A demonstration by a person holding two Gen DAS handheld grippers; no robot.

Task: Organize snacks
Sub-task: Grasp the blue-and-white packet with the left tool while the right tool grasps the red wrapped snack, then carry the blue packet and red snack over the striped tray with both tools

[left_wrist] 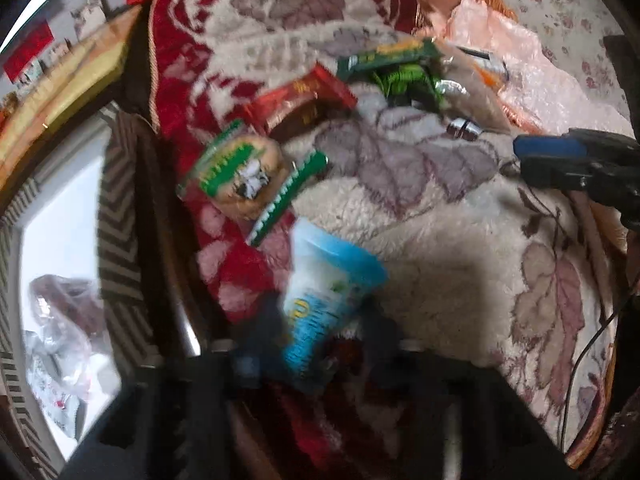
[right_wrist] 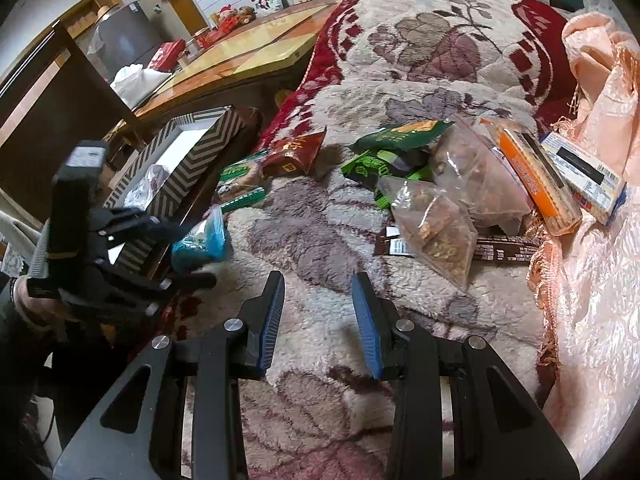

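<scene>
Across a floral blanket (right_wrist: 420, 60), snacks (right_wrist: 432, 184) lie scattered.

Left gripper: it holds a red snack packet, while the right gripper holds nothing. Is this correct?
Not quite. The snack packet in the left gripper is blue, not red. The left wrist view shows it between the fingers, and the right wrist view shows it too. The right gripper holds nothing, as you said.

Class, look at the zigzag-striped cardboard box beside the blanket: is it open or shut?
Open: no lid covers the zigzag-striped cardboard box; its white inside shows, with a plastic bag lying in it.
</scene>
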